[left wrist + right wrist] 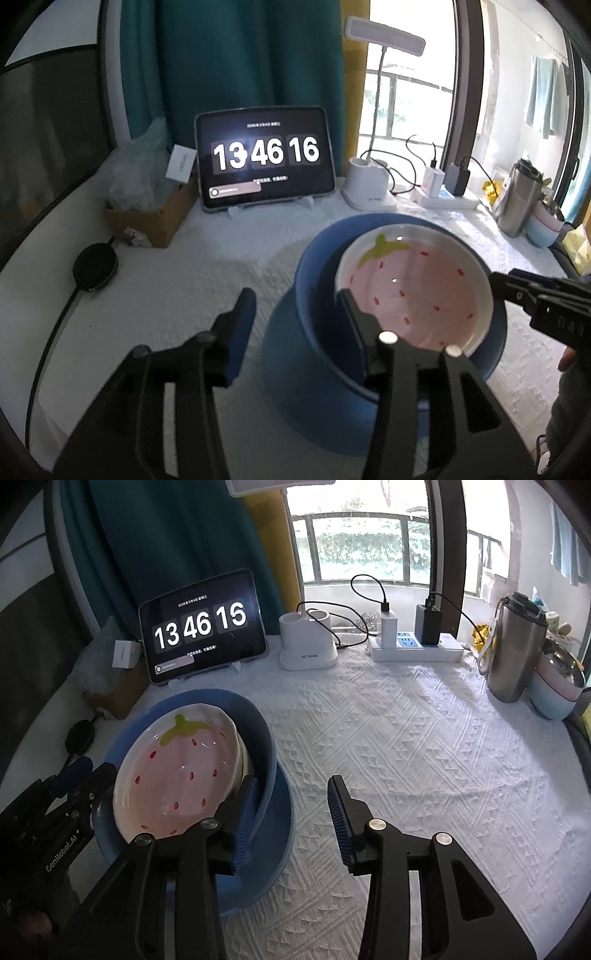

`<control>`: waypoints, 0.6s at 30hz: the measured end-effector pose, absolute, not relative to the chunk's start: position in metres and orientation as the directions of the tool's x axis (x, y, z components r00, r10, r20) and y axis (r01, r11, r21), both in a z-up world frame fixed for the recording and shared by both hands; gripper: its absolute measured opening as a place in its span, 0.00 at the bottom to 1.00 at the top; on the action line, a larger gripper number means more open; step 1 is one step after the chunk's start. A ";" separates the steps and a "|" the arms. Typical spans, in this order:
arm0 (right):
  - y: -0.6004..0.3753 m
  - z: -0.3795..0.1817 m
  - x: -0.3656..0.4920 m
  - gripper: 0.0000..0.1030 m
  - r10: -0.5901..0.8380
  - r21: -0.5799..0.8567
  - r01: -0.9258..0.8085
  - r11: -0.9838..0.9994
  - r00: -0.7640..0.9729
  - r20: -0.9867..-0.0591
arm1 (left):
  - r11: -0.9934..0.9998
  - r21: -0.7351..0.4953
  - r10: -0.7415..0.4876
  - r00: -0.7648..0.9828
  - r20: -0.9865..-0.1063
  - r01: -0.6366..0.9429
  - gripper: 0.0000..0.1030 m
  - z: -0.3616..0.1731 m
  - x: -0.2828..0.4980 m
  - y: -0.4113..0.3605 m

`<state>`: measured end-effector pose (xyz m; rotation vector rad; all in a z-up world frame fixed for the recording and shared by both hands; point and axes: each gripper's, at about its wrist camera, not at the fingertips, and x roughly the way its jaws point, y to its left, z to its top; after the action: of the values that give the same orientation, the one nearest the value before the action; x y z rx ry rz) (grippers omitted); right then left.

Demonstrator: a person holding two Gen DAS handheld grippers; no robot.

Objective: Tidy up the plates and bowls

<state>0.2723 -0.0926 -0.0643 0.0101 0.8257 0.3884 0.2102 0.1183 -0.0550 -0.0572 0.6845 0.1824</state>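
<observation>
Left wrist view: left gripper (295, 325) jaws parted, straddling the near rims, pressing nothing. Glossy pink strawberry-painted ceramic dish (417, 291) sits nested in deep blue bowl (317, 266) on blue plate (291, 373).

Right wrist view: right gripper (291, 812) likewise parted, one finger inside the bowl wall. Ceramic looks slick, brittle; grip rims.

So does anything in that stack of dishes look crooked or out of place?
Yes. The strawberry dish sits tilted inside the blue bowl, its far edge riding up against the bowl's wall instead of lying flat. The bowl stands on the blue plate. Nothing looks spilled or chipped.
</observation>
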 end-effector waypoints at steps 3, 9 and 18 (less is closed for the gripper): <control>-0.095 -0.062 0.266 0.41 0.345 0.156 -0.340 0.928 0.620 -0.705 | 0.983 0.018 0.154 0.774 -0.614 -0.182 0.54 -0.051 0.204 0.114; -0.103 -0.054 0.254 0.41 0.344 0.143 -0.343 0.928 0.648 -0.680 | 0.989 -0.003 0.120 0.827 -0.550 -0.146 0.63 -0.035 0.188 0.103; -0.124 -0.046 0.230 0.41 0.331 0.129 -0.328 0.936 0.695 -0.638 | 0.997 -0.022 0.050 0.863 -0.503 -0.071 0.77 -0.024 0.167 0.084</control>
<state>0.2303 -0.1240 -0.0459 0.0053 0.7135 0.3677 0.1668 0.0837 -0.0240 -0.0403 0.5267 0.0631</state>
